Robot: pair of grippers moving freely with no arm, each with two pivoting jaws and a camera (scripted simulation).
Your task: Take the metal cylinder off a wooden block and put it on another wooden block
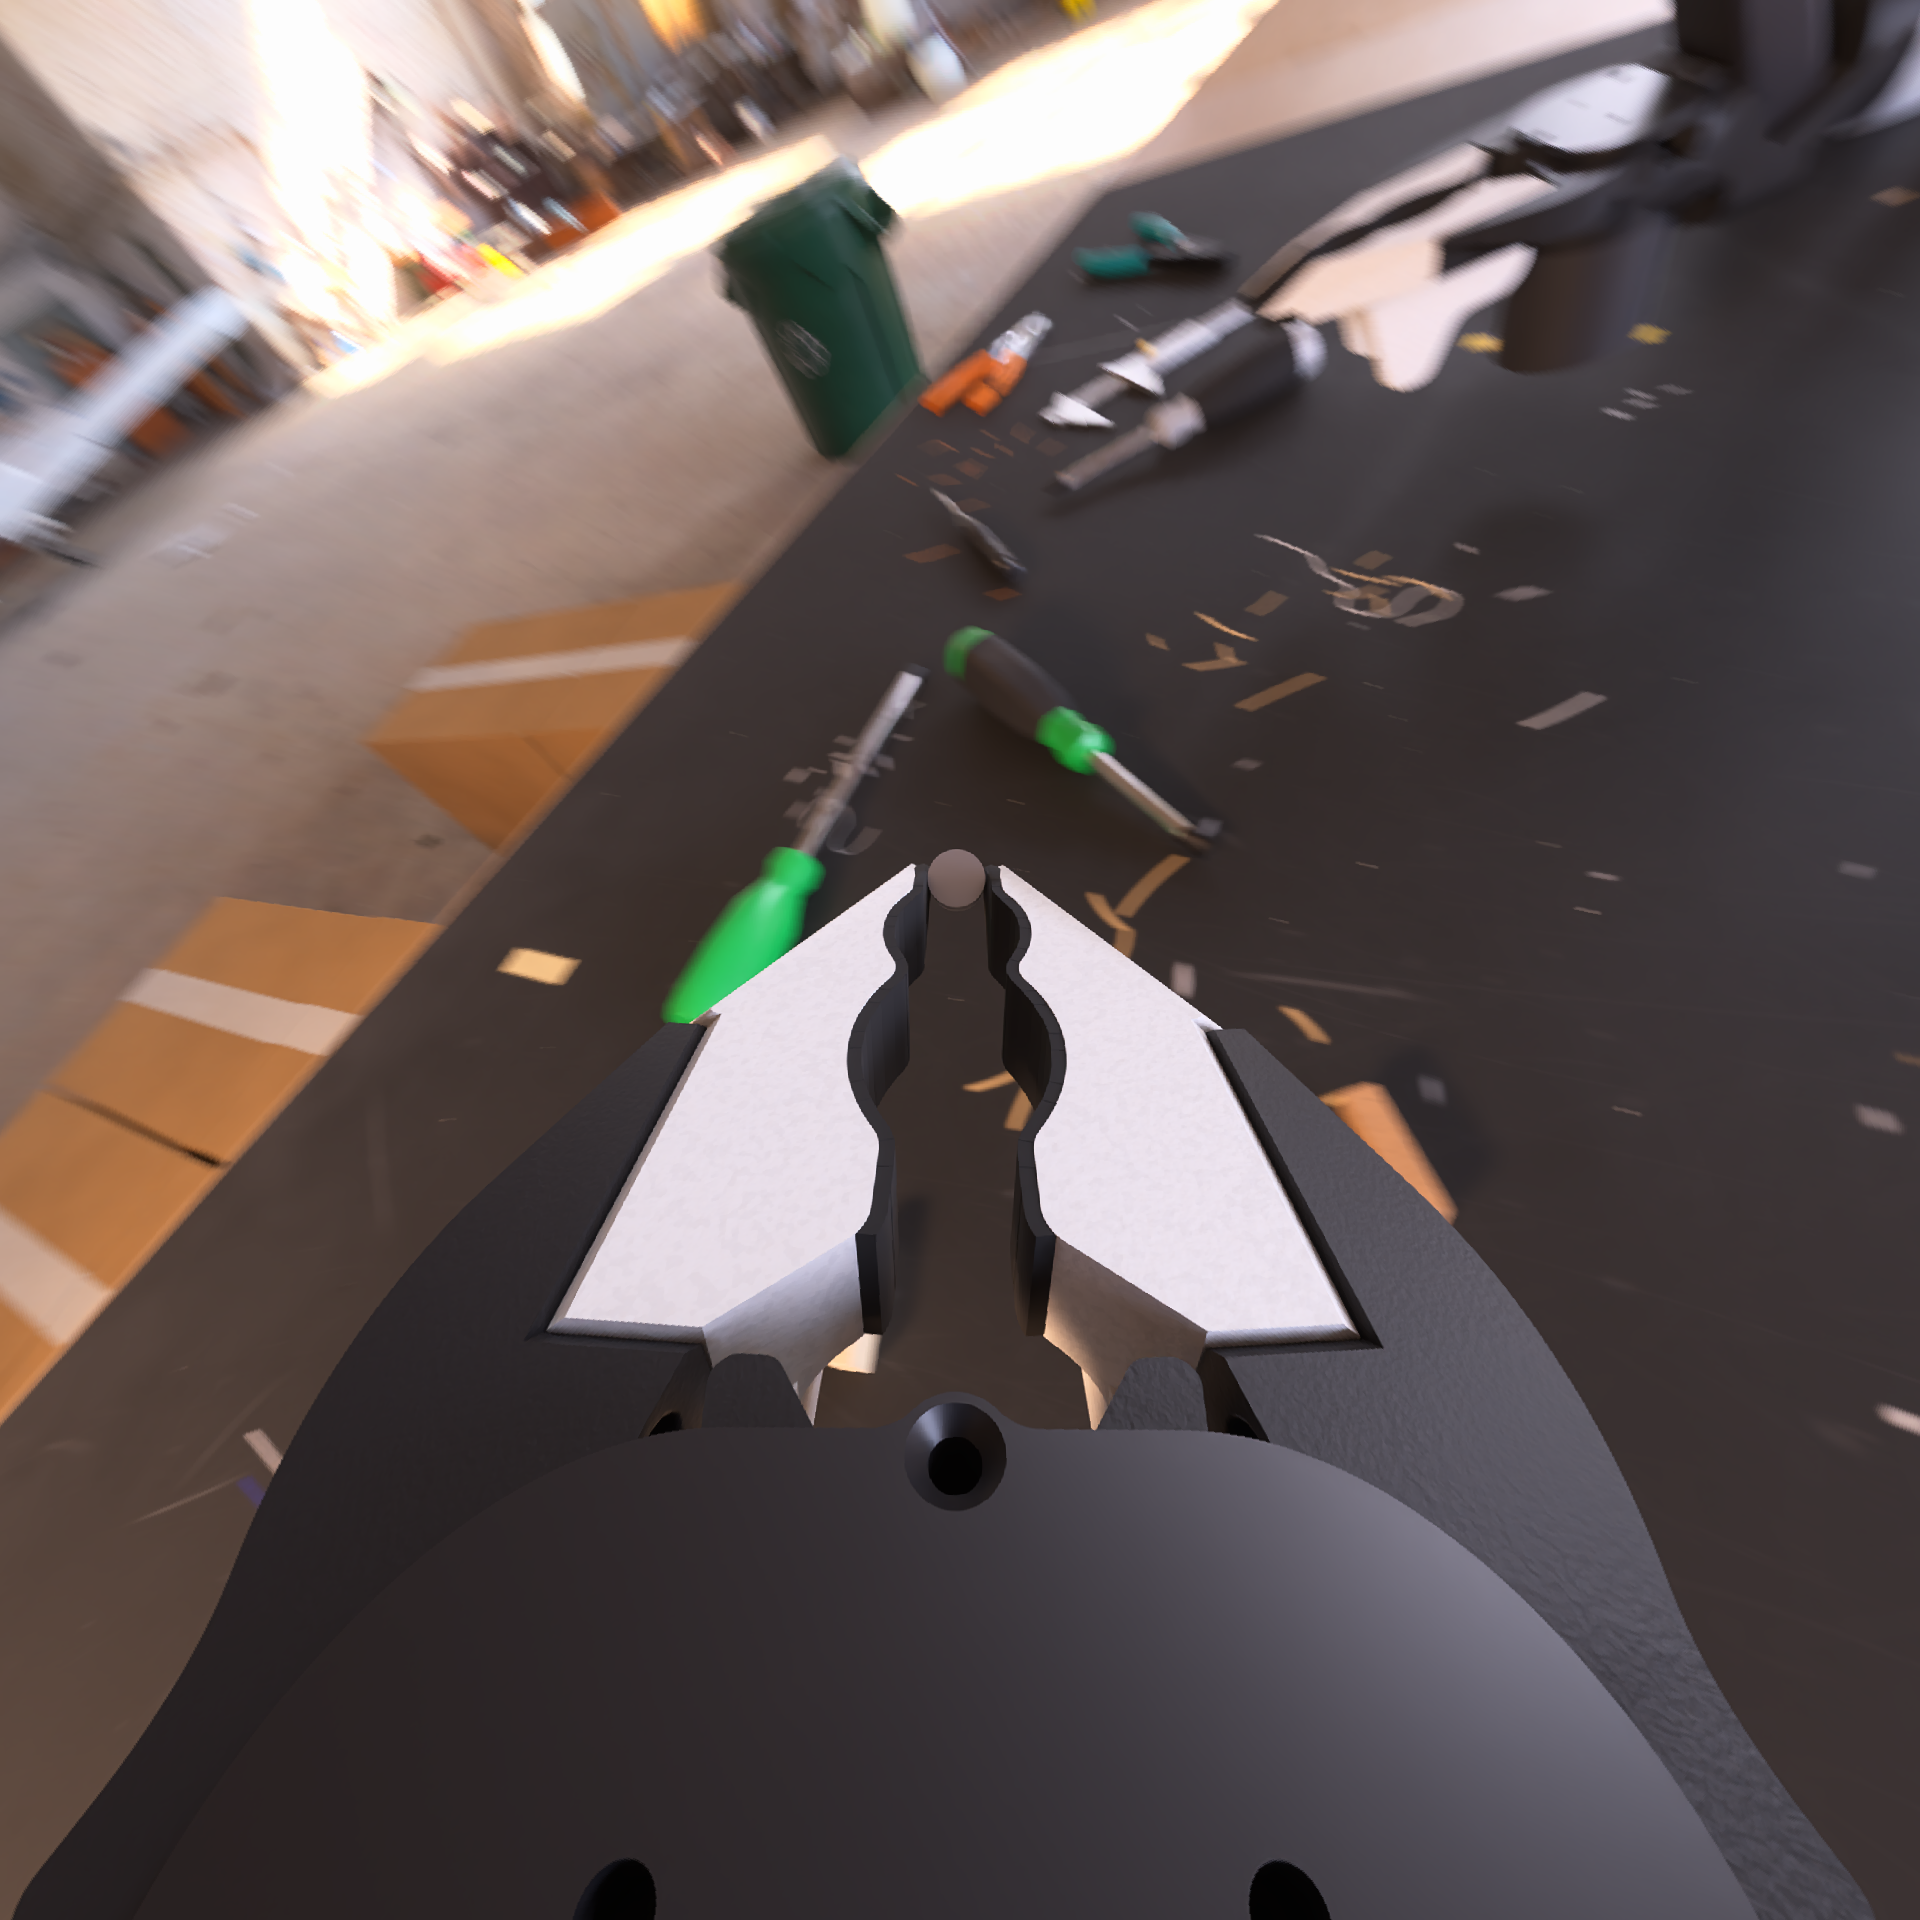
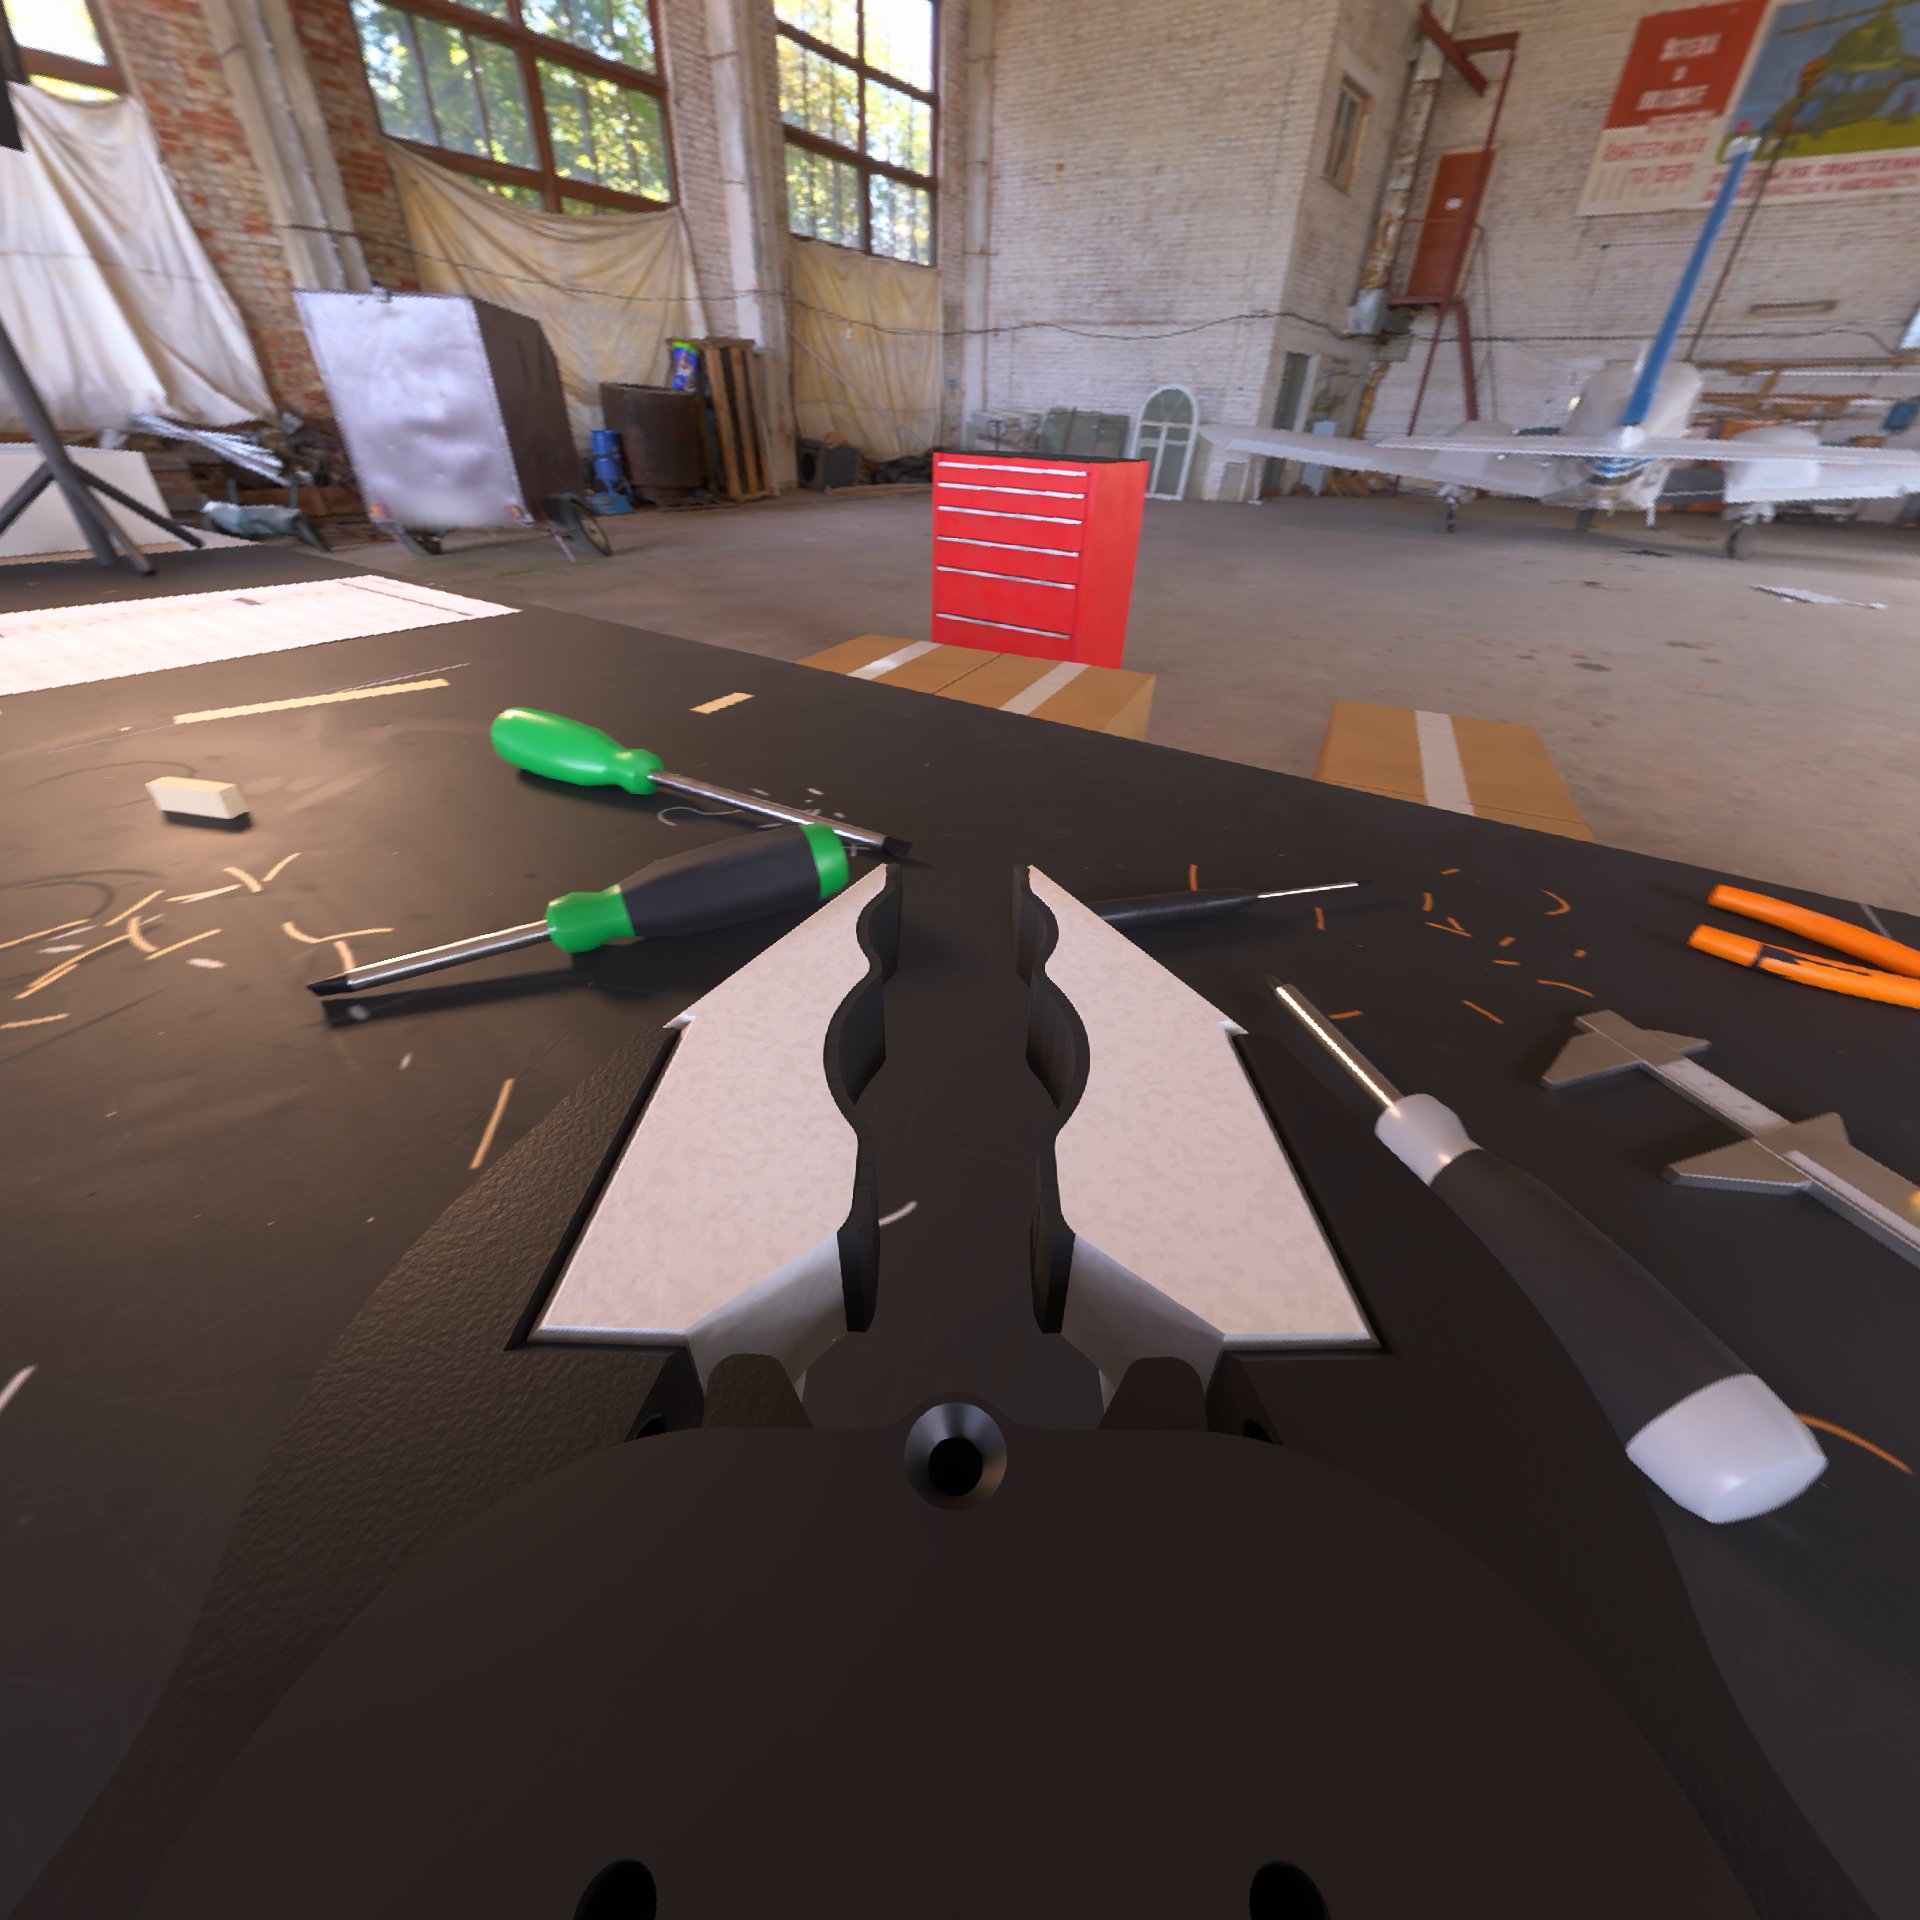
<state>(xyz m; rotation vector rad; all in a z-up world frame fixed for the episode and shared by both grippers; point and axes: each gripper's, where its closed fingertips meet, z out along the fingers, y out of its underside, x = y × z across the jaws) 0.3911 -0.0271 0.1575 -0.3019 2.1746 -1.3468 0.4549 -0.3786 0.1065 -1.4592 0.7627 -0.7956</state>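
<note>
In the left wrist view my left gripper [image 1: 956, 896] is shut on the metal cylinder [image 1: 956, 875], a small grey rod seen end-on between the fingertips, held above the dark table [image 1: 1455, 935]. One wooden block [image 1: 1387, 1138] shows partly behind my right finger, low on the table. The other gripper [image 1: 1662, 156] shows dark and blurred at the far top right. In the right wrist view my right gripper [image 2: 958, 883] is open and empty, just above the table [image 2: 260, 1143]. No wooden block or cylinder shows in that view.
Screwdrivers lie ahead of both grippers: green-handled [image 1: 753, 930] [image 2: 582, 753] and black-and-green [image 1: 1049, 722] [image 2: 717, 894]. A white-capped black screwdriver [image 2: 1558, 1257], metal caliper [image 2: 1745, 1122] and orange pliers [image 2: 1808, 951] lie right. A green bin [image 1: 826, 312], cardboard boxes [image 1: 551, 686] and red tool cabinet [image 2: 1029, 561] stand beyond the table edge.
</note>
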